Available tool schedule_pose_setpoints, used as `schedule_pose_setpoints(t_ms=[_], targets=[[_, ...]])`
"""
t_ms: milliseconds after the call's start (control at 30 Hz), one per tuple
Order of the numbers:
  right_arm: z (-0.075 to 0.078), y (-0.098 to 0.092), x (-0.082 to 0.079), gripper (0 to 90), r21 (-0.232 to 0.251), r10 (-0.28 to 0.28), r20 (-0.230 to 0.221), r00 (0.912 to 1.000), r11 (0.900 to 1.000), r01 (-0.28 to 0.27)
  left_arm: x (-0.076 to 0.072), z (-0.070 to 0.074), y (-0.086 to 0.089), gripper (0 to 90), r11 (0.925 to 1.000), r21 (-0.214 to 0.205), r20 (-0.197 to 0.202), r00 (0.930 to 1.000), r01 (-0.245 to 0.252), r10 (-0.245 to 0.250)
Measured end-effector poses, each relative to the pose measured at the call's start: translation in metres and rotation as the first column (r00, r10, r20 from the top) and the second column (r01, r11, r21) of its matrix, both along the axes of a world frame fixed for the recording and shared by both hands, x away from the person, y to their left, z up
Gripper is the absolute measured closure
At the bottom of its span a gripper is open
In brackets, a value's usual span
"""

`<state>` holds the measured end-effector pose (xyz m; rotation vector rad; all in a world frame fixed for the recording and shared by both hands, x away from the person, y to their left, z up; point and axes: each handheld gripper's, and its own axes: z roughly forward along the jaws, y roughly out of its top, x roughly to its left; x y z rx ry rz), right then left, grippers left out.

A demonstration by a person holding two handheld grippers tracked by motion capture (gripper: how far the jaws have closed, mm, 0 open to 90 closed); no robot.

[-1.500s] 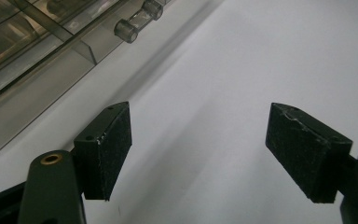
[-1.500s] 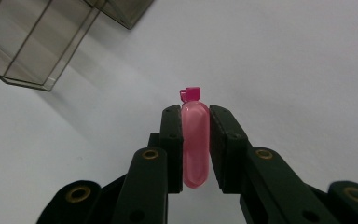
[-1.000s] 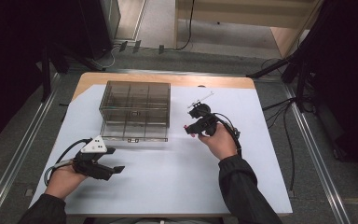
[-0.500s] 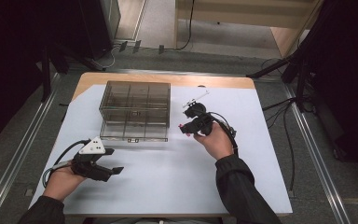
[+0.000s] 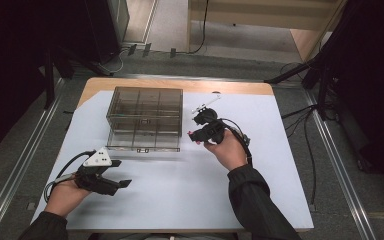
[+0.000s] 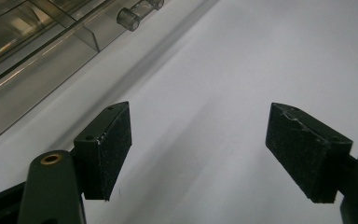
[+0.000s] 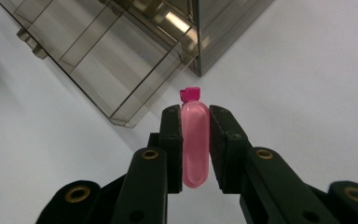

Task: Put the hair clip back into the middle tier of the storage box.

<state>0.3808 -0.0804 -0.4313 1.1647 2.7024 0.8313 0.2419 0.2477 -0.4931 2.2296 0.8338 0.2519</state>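
Between right gripper (image 7: 196, 140) fingers (image 7: 171, 144), pink capsule (image 7: 195, 144)

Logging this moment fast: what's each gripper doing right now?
Left gripper: open, holding nothing, over the white table cover.
Right gripper: shut on a pink capsule-shaped piece, near the clear compartment box.

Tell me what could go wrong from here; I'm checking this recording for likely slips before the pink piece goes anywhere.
1. The right tongs pinch the smooth, rounded pink piece by its narrow sides, so it might squirt out or twist.
2. They hang close to the corner of the clear compartment box; a small drift could knock the piece against the wall.
3. The left tongs are open over the white sheet, apart from the box, so a bump may shift it.
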Motion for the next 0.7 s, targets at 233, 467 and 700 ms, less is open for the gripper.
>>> schedule_pose_setpoints(t_ms=[233, 467, 700], targets=[[0.003, 0.007, -0.001, 77.7, -0.002, 0.015, 0.016, 0.9998, 0.9999, -0.015, -0.002, 0.001, 0.002, 23.6, 1.0, -0.005, 0.002, 1.0, -0.007, 0.007], [0.007, 0.011, -0.002, 77.7, 0.004, 0.015, 0.017, 0.9997, 0.9999, -0.015, -0.001, -0.001, 0.001, 23.6, 1.0, -0.003, 0.001, 1.0, -0.006, 0.006], [0.011, 0.015, -0.003, 77.7, 0.018, 0.015, 0.031, 0.9994, 0.9997, -0.016, -0.003, 0.0, 0.002, 23.6, 1.0, 0.0, 0.001, 1.0, -0.007, 0.007]])
